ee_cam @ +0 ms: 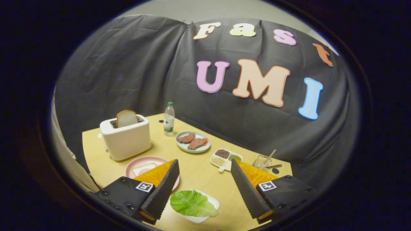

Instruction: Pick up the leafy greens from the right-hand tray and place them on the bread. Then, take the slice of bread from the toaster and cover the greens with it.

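Observation:
The leafy greens [192,202] lie in a white tray [214,202] on the yellow table, low between my two fingers and under them. My gripper [204,166] hangs above the table, open, with nothing between its fingers. A slice of bread [143,169] rests on a pink plate [137,162] just beyond the left finger, which hides part of it. A second slice of bread [126,118] sticks up out of the white toaster [126,138] at the far left of the table.
A water bottle [169,119] stands behind the toaster. A pale green plate [193,146] holds two pieces of meat. A divided white dish [225,158] of grains sits near the right finger, with a clear holder of utensils [262,161] beyond it.

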Available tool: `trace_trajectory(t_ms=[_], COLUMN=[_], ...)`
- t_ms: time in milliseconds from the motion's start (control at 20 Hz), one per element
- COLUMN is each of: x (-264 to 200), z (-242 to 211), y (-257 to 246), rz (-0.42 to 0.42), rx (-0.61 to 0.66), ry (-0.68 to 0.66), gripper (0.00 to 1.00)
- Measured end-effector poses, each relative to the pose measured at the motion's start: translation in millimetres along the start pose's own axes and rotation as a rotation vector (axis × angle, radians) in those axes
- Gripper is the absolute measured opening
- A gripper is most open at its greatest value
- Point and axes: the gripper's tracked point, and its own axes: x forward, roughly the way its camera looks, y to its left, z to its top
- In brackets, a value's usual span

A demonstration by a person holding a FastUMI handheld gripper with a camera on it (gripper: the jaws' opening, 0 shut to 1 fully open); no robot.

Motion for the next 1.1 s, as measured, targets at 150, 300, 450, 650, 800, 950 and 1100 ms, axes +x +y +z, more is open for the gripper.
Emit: trace_trajectory(t_ms=[150, 300, 450, 650, 800, 950, 1100], x=[10.3, 19.3, 24.4, 33.6, 38.9, 42.4, 44.0], z=[-26.9, -57.5, -90.2, -125.3, -152.7, -175.8, -195.3], y=[2.3, 1.9, 2.1, 3.1, 5.7, 8.1, 11.6], rz=[0.056, 0.097, 0.134, 0.183, 0.220, 0.253, 0.276], rx=[-0.032, -0.046, -0.048, -0.067, -0.055, -0.064, -0.055], ry=[0.073, 0.154, 0.237, 0.329, 0.402, 0.450, 0.499], gripper=[1.00, 1.00, 1.00, 1.00, 1.00, 1.00, 1.00])
